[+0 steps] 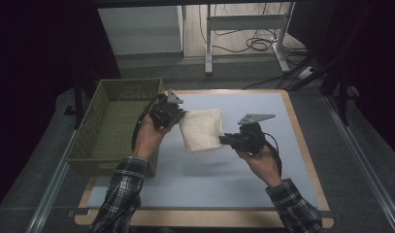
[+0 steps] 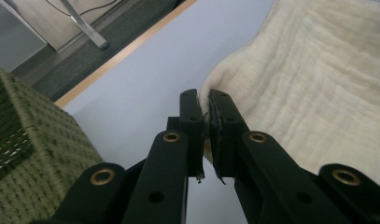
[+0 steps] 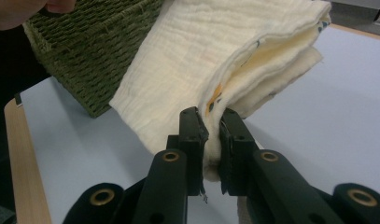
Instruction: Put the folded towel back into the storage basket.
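Cream folded cloth hangs lifted above the pale blue worktop, held between both tools. Left hand-held gripper pinches the cloth's left edge, jaws nearly closed on a thin layer of fabric. Right hand-held gripper clamps the lower right corner, jaws narrow with several folded layers between them. Green woven basket stands at the worktop's left edge, just beside the left hand. Right hand sits nearer the person.
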`<state>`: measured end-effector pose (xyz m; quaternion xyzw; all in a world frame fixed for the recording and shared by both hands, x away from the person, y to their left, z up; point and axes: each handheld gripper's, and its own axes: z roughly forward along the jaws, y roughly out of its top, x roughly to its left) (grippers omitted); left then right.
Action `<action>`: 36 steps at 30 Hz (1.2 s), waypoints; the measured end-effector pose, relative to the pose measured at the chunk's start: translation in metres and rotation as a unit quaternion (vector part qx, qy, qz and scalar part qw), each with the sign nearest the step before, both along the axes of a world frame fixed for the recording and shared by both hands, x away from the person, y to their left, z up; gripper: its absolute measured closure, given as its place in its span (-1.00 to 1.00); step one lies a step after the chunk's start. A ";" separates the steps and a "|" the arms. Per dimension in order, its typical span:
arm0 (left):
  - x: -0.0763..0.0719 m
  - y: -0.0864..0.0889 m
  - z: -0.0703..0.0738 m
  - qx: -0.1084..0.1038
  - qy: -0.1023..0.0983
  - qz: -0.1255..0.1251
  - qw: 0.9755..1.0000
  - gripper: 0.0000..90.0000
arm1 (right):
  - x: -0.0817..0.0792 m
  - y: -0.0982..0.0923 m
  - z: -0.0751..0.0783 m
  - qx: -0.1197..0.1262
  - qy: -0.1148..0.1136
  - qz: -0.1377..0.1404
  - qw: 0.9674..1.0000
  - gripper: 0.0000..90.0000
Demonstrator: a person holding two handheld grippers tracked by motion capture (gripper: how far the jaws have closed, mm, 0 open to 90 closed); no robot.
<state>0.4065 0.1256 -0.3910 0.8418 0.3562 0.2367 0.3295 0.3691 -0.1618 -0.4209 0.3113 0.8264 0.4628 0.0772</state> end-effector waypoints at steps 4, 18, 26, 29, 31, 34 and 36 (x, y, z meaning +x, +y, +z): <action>0.000 0.008 0.006 0.001 -0.004 0.007 1.000 0.88 | 0.004 0.010 0.004 0.000 -0.004 0.004 1.000 0.80; 0.005 0.043 0.019 0.003 -0.010 0.037 0.999 0.88 | 0.017 0.046 0.013 0.004 -0.011 0.003 1.000 0.80; 0.003 0.064 0.026 -0.003 -0.016 0.053 0.998 0.88 | 0.021 0.065 0.022 0.006 -0.014 0.011 1.000 0.80; 0.001 0.071 0.030 -0.001 -0.017 0.057 0.998 0.88 | 0.022 0.073 0.024 0.008 -0.017 0.016 1.000 0.80; 0.000 0.076 0.033 0.000 -0.019 0.062 0.998 0.88 | 0.022 0.078 0.025 0.009 -0.017 0.020 1.000 0.80; -0.002 0.083 0.037 0.000 -0.020 0.067 0.998 0.88 | 0.022 0.086 0.027 0.010 -0.019 0.024 0.999 0.80; -0.003 0.087 0.039 0.000 -0.021 0.072 0.997 0.88 | 0.021 0.092 0.029 0.011 -0.020 0.028 0.999 0.80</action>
